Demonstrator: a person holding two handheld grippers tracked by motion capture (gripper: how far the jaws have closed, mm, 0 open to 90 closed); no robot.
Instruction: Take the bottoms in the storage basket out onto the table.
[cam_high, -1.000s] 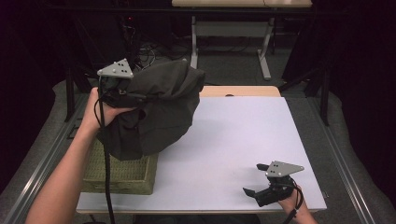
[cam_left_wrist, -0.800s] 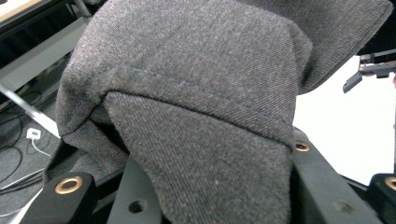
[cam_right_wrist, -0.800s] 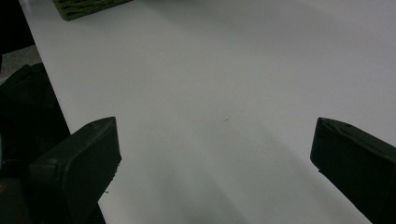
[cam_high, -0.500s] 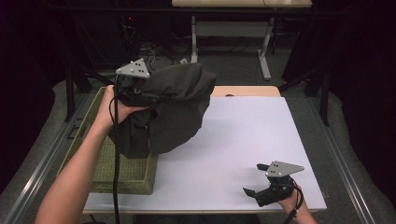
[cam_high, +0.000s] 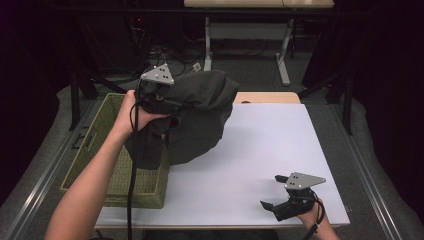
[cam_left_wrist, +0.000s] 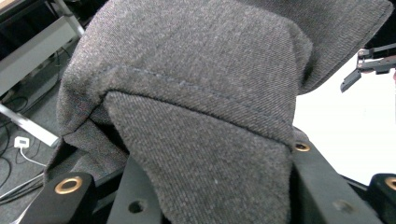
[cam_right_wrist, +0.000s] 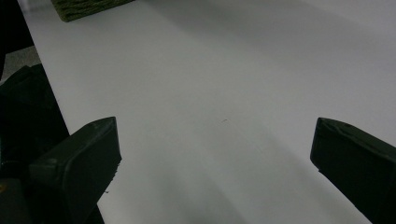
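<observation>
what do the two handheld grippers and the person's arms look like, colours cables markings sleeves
Both are black two-jaw tools topped by a grey three-cornered plate with small dark holes. The left gripper trails a black cable along the forearm, and brass-coloured rings sit in its black jaw mounts. The right gripper has blunt, blocky black jaws and a black cable at the wrist. Both forearms are bare, with no sleeves in sight.

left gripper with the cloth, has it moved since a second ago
Yes. The left gripper, shut on the dark cloth, has shifted right and toward the far edge, off the basket and toward the white table.

No readable text, label, brand, number or sign appears on anything here
</observation>
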